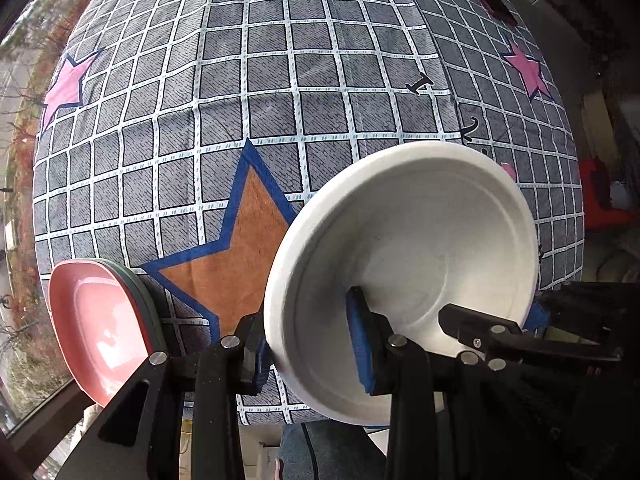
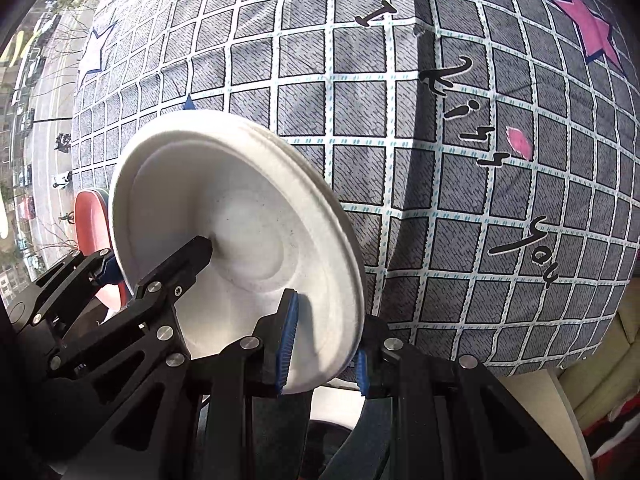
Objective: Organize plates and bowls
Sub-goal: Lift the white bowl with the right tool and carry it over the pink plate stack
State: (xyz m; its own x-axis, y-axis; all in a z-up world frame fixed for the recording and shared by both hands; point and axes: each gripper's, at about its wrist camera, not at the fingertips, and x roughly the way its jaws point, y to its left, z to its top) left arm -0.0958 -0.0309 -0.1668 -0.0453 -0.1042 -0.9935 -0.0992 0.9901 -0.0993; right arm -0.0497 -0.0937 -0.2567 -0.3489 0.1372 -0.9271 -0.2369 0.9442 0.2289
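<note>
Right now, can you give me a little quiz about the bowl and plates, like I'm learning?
1. True or false: the white bowl lies flat on the checked cloth.
2. How many grippers clamp the bowl's rim? A) none B) one C) two
3. Fill in: the top plate of the stack at the table's edge is ___.

Key:
1. False, it is held up, tilted.
2. C, the left gripper and the right gripper.
3. Pink.
</note>
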